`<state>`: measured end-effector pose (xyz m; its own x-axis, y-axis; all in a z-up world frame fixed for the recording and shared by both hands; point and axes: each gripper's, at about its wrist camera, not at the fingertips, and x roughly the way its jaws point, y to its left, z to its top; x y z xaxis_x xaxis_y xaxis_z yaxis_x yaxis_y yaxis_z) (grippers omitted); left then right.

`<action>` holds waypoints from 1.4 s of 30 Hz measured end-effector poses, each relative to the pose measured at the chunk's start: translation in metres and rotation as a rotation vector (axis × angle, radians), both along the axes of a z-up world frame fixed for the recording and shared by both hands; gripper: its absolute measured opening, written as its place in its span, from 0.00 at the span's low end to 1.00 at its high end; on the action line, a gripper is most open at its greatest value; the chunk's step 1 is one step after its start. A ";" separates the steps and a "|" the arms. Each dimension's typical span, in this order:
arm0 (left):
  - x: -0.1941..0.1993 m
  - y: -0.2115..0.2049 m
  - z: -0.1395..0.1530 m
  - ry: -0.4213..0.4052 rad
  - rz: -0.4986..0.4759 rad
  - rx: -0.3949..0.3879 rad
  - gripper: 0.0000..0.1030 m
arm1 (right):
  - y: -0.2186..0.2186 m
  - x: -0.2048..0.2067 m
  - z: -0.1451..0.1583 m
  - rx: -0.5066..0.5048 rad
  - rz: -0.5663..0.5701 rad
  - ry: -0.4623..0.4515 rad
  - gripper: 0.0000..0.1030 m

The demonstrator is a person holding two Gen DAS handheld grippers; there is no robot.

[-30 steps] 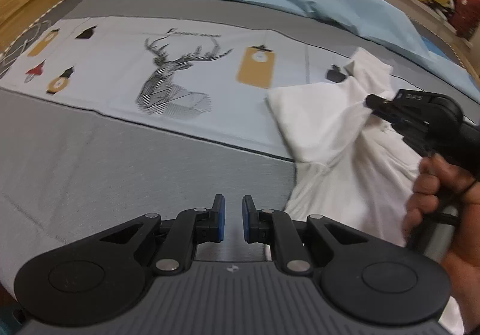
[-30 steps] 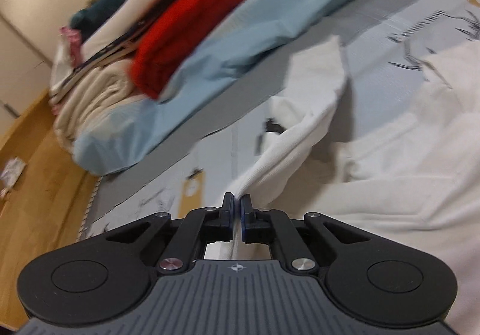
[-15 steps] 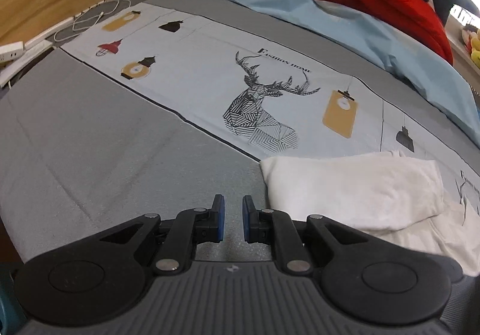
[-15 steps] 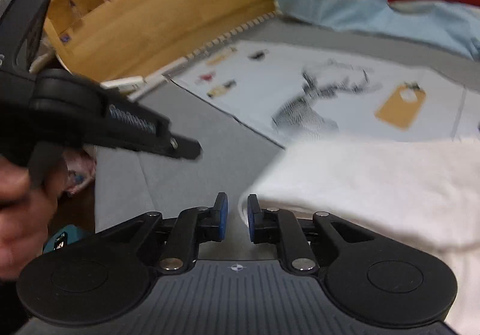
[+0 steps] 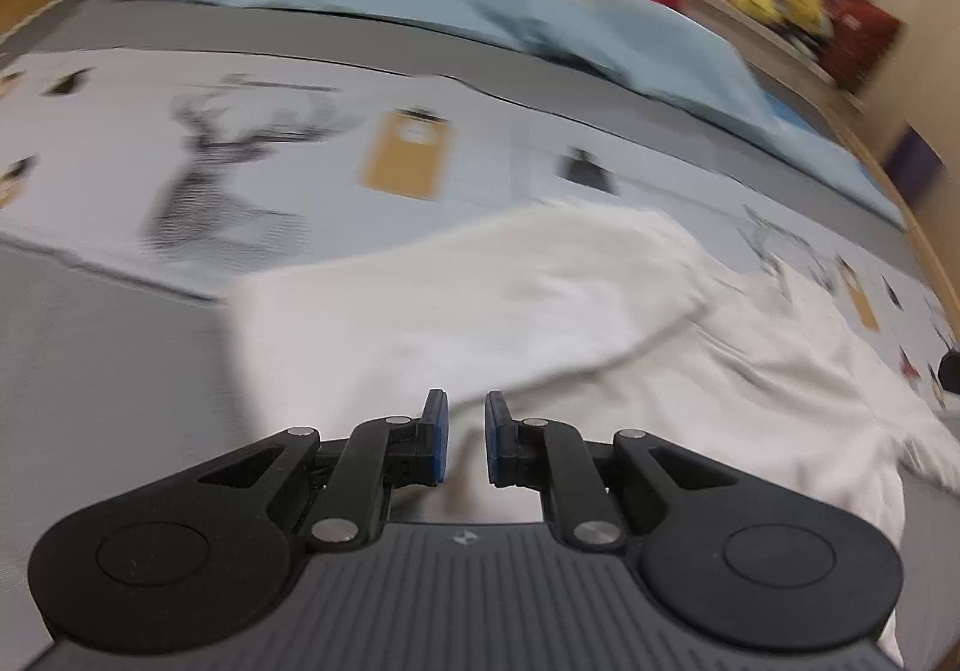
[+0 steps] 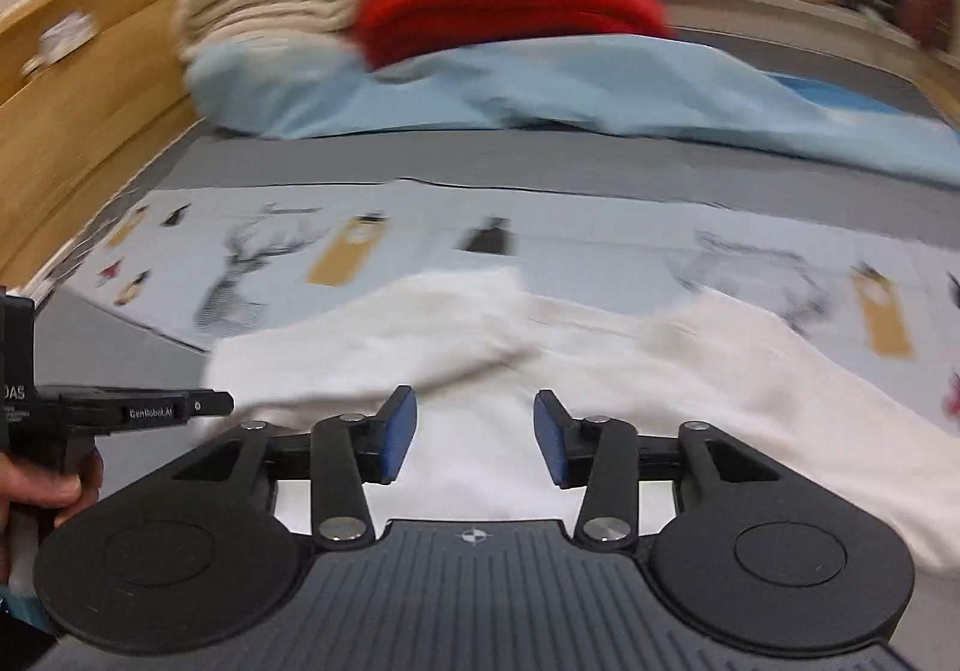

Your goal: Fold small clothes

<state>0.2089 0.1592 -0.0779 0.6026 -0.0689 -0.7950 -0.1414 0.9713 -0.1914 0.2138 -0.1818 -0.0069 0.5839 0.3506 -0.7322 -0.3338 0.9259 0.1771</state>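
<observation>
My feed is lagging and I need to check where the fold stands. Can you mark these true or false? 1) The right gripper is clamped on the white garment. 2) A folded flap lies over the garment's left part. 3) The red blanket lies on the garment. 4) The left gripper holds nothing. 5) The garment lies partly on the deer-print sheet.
1) False. The right gripper is open, its fingers having just spread, and nothing is pinched between them.
2) True. The flap lies folded over the white garment.
3) False. The red blanket sits in the pile at the far side of the bed.
4) True. The left gripper has a narrow empty gap.
5) True. The deer-print sheet runs under it.
</observation>
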 end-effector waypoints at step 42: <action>-0.044 0.305 0.020 0.065 0.887 0.138 0.10 | -0.004 0.056 -0.067 -0.035 -0.189 0.196 0.44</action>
<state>0.1648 0.4639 -0.0582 0.3420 0.4992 -0.7961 -0.8569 0.5133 -0.0462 0.2699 -0.1859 -0.0742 0.4826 0.2217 -0.8473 -0.1172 0.9751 0.1884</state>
